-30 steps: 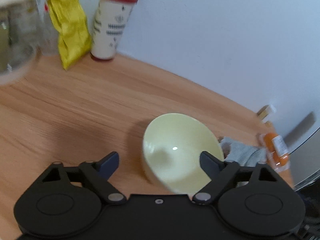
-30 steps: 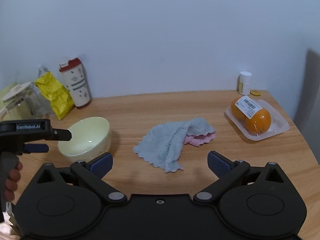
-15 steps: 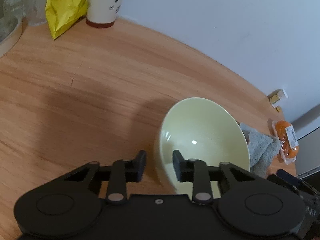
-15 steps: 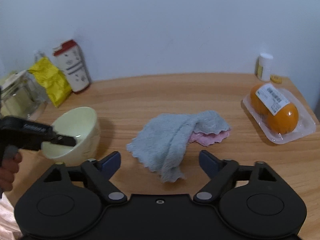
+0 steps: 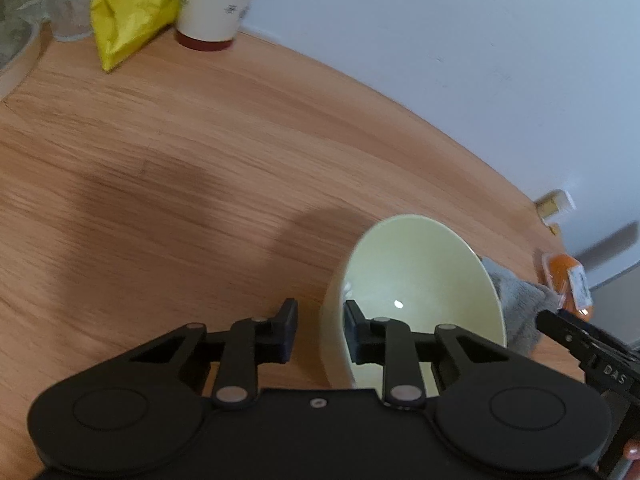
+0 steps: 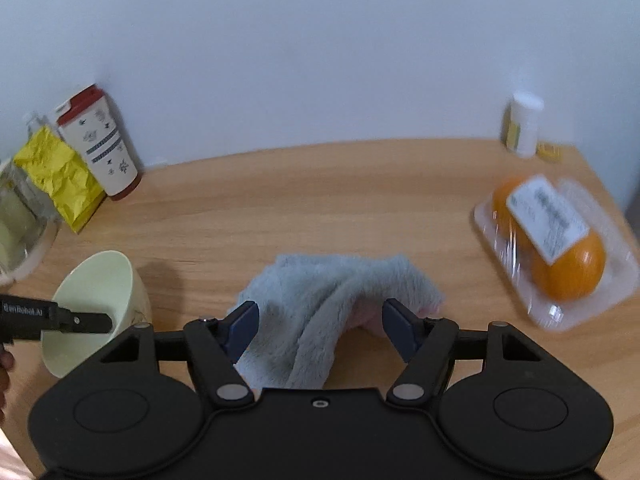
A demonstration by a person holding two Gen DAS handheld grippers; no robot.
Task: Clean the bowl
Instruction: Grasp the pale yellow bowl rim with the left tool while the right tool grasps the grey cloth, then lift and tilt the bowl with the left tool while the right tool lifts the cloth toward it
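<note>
A pale yellow bowl (image 5: pixel 416 280) is held tilted, just above the wooden table. My left gripper (image 5: pixel 320 330) is shut on its near rim, one finger inside and one outside. The bowl also shows at the left of the right wrist view (image 6: pixel 96 304), with the left gripper's arm across it. A grey cloth (image 6: pixel 332 300) with a pink underside lies crumpled mid-table. My right gripper (image 6: pixel 320 326) is open, low over the cloth, its fingers on either side of it. The cloth (image 5: pixel 520 300) peeks out behind the bowl in the left wrist view.
A yellow bag (image 6: pixel 60 176), a red-lidded white cup (image 6: pixel 100 144) and a glass jar (image 6: pixel 16 224) stand at the back left. A tray of wrapped oranges (image 6: pixel 556 252) and a small white bottle (image 6: pixel 524 124) sit at the right near the table edge.
My left gripper closed on the bowl's rim and tipped it up. My right gripper moved forward and down until its fingers straddle the cloth.
</note>
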